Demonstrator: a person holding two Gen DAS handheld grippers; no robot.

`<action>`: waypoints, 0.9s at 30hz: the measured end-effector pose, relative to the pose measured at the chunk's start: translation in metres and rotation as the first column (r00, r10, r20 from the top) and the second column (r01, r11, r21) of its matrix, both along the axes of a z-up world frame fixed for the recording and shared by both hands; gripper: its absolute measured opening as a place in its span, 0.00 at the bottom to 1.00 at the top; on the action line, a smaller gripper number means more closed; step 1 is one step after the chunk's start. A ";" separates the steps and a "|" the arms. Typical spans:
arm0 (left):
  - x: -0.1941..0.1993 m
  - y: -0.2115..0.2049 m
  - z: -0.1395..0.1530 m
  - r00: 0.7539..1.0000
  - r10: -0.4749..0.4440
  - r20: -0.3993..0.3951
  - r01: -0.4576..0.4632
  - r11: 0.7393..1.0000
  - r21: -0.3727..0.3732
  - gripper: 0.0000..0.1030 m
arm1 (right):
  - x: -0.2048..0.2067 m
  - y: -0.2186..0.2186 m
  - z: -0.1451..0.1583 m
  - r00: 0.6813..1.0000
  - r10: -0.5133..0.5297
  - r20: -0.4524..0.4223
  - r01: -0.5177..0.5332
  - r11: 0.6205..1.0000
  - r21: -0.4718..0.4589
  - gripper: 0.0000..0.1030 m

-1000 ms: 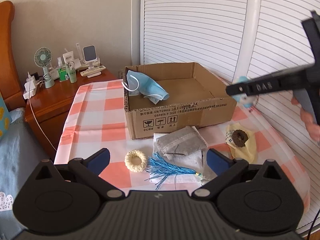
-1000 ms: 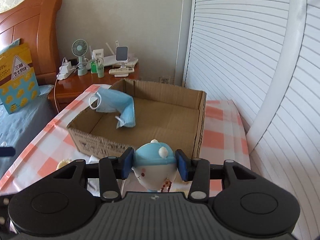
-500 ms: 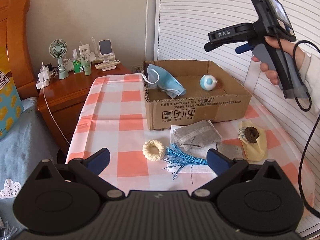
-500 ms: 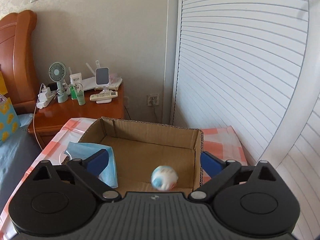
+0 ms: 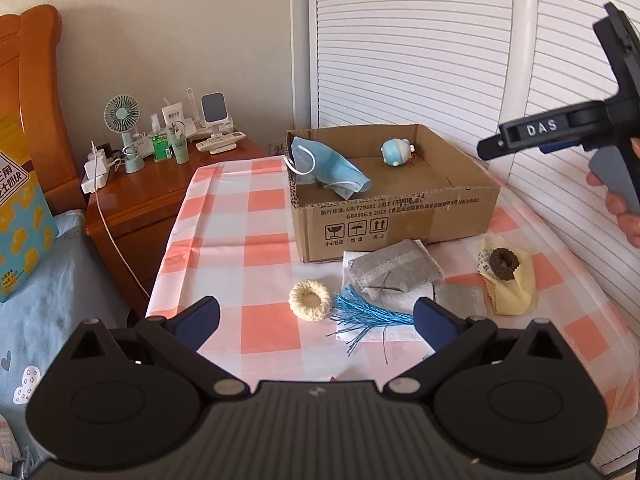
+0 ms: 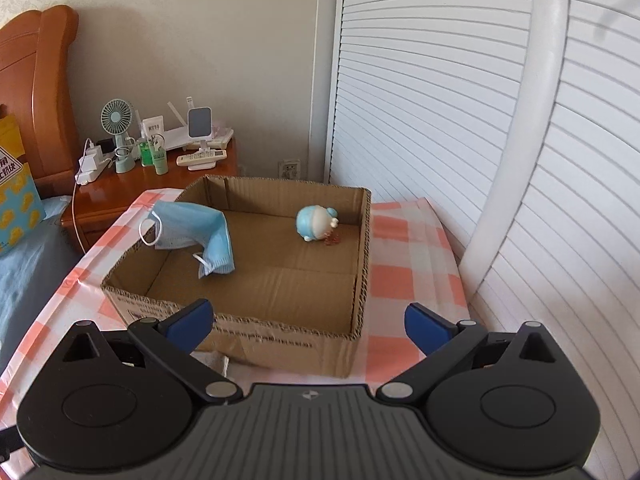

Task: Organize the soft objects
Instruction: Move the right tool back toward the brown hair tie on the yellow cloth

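Both hand-held grippers were empty. Left hand-held gripper (image 5: 316, 322) hung with its jaws wide over the near edge of the desk (image 5: 224, 216) with the pink-and-white checked cloth, probably staged for the next pick. Right hand-held gripper (image 6: 306, 322) hovered at the near wall of the shallow brown cardboard box (image 6: 280, 344), jaws also wide. One second earlier it had been clamped on the round blue-and-white plush toy (image 6: 316, 223); half a second earlier the toy was blurred, mid-drop, in the box. Now the toy lay on its side on the box floor near the far right corner, a small reddish bead string beside it. The light blue surgical face mask (image 5: 326, 168) was draped over the box's left wall, half in, unchanged across frames. Still outside on the cloth, in front of the box: cream woven ring (image 5: 310, 300), blue raffia tassel (image 5: 368, 314), grey felt pouch (image 5: 390, 270), and a dark brown ring (image 5: 504, 264) sitting on a pale yellow cloth (image 5: 516, 292). My read: the box is the collection bin, two items in, the loose ones pending.
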State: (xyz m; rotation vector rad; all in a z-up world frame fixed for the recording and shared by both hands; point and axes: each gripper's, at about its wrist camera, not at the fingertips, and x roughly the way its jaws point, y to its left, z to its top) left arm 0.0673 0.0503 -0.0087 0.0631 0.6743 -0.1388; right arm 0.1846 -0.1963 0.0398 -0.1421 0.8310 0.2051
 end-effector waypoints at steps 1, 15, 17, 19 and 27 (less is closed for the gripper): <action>-0.001 0.000 -0.001 1.000 -0.001 -0.001 0.001 1.000 0.001 0.99 | -0.008 -0.004 -0.002 1.000 -0.015 -0.005 0.015 1.000 -0.002 1.00; -0.004 -0.004 -0.047 0.985 -0.047 -0.164 0.051 0.999 0.015 0.99 | -0.094 -0.032 -0.063 0.985 -0.094 -0.148 0.093 0.996 -0.015 1.00; -0.001 -0.005 -0.057 0.980 -0.044 -0.194 0.049 0.999 0.018 0.99 | -0.097 -0.033 -0.067 0.982 -0.092 -0.163 0.092 0.996 -0.008 1.00; 0.002 -0.006 -0.066 0.974 -0.042 -0.222 0.049 0.999 0.023 0.99 | -0.098 -0.034 -0.069 0.981 -0.091 -0.171 0.092 0.996 0.000 1.00; 0.010 -0.007 -0.087 0.962 -0.065 -0.265 0.066 0.998 -0.004 0.99 | -0.097 -0.033 -0.066 0.986 -0.058 -0.158 0.062 0.998 0.026 1.00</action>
